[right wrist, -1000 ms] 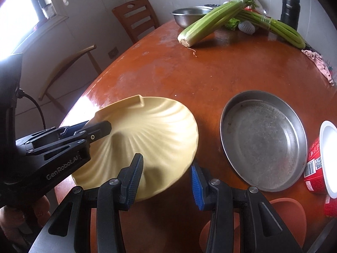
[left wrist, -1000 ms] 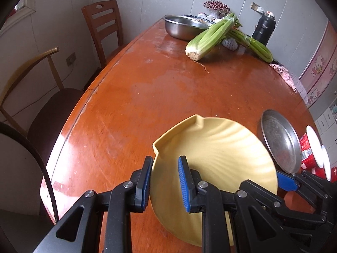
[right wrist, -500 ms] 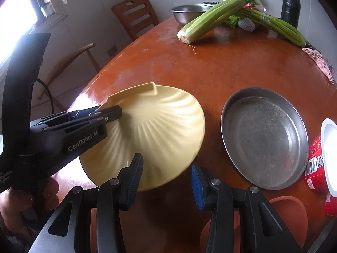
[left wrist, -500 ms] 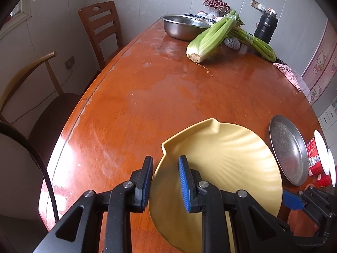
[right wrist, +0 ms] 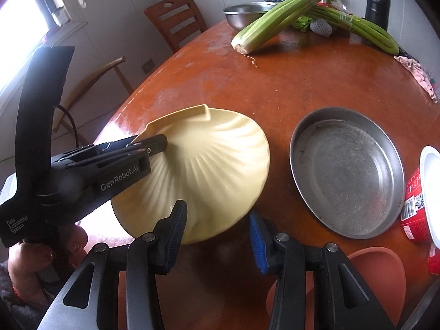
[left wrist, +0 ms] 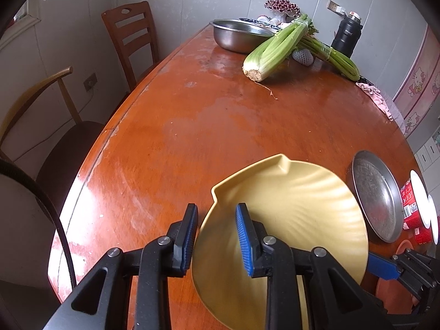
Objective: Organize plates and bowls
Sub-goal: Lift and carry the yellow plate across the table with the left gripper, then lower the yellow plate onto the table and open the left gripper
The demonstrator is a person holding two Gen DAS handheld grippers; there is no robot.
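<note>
A yellow shell-shaped plate (left wrist: pixel 288 214) (right wrist: pixel 214 165) hangs tilted over the near end of the wooden table (left wrist: pixel 220 115). My left gripper (left wrist: pixel 216 236) has the plate's left rim between its blue pads, which touch it; its jaws are opening. In the right wrist view that gripper (right wrist: pixel 156 144) reaches onto the plate from the left, held by a hand. My right gripper (right wrist: pixel 217 228) has the plate's near rim between its fingers, one finger over the plate's face and one under the edge. A round steel pan (right wrist: pixel 346 173) lies flat to the right of the plate.
An orange plate (right wrist: pixel 379 269) lies under my right gripper. A red cup with a white lid (right wrist: pixel 415 200) lies at the right edge. At the far end are celery (left wrist: pixel 275 52), a steel bowl (left wrist: pixel 236 34), a black flask (left wrist: pixel 345 37) and a pink cloth (left wrist: pixel 374 96). Chairs (left wrist: pixel 132 41) stand on the left.
The plate has turned and tipped up, its near rim drawing a little away from the right fingers. The left gripper came further into the right view. The left jaws stand slightly wider.
</note>
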